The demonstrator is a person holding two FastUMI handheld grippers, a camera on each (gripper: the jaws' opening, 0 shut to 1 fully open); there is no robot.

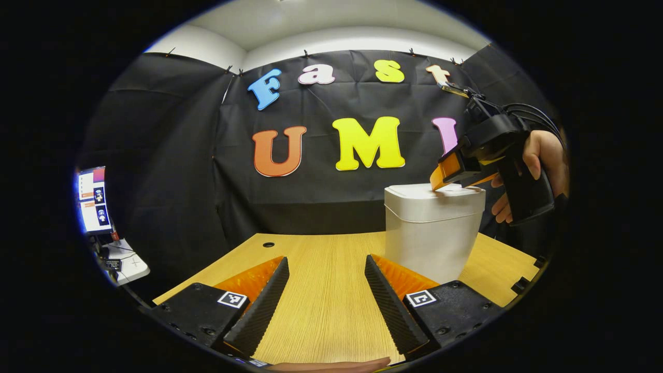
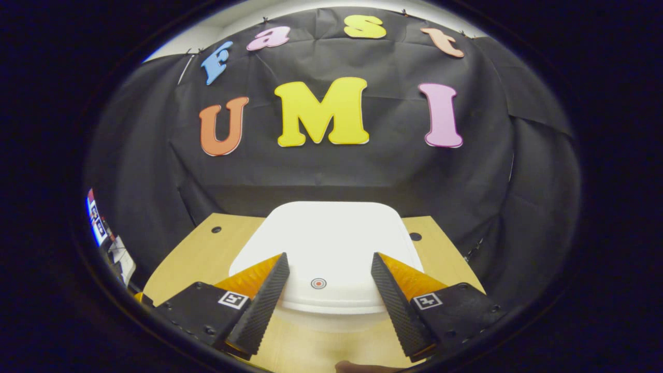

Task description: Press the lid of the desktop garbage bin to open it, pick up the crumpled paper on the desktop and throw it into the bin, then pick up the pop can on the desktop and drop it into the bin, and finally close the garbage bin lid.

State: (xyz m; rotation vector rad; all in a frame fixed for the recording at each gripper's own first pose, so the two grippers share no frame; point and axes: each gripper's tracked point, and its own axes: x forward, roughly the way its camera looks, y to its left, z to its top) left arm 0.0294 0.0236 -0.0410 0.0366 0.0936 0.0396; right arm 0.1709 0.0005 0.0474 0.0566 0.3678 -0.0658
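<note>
Bin [image 1: 430,233] sits upright on the wooden table [image 1: 321,290], taller than it is wide, so its long axis runs straight up and down. Its lid [image 1: 432,194] is flat and closed on top. In the left gripper view we see it right of centre, just past the right-hand finger of the left gripper [image 1: 326,295]. That gripper has its fingers spread wide apart over bare wood, gripping nothing.

In the same view we can see the right gripper [image 1: 446,178] off to the right, held by a hand [image 1: 538,155], tilted down with its tip at the lid's top. Touching or just above, we honestly can't tell from here. Cables trail up from the back of it.

From the right gripper view, we look down on the lid [image 2: 331,243], a rounded white rectangle with its front edge toward us. A small red ring mark [image 2: 318,283] sits near that edge, between the fingers of the right gripper [image 2: 329,290], which are also released and wide, clamped on nothing.

Around it: two round holes in the table [image 2: 216,229], a monitor [image 1: 93,199] at far left with a small white side table [image 1: 129,264] under it. Each gripper carries square black-and-white tags [image 1: 232,299]. We can't make out any readable writing on the bin.
</note>
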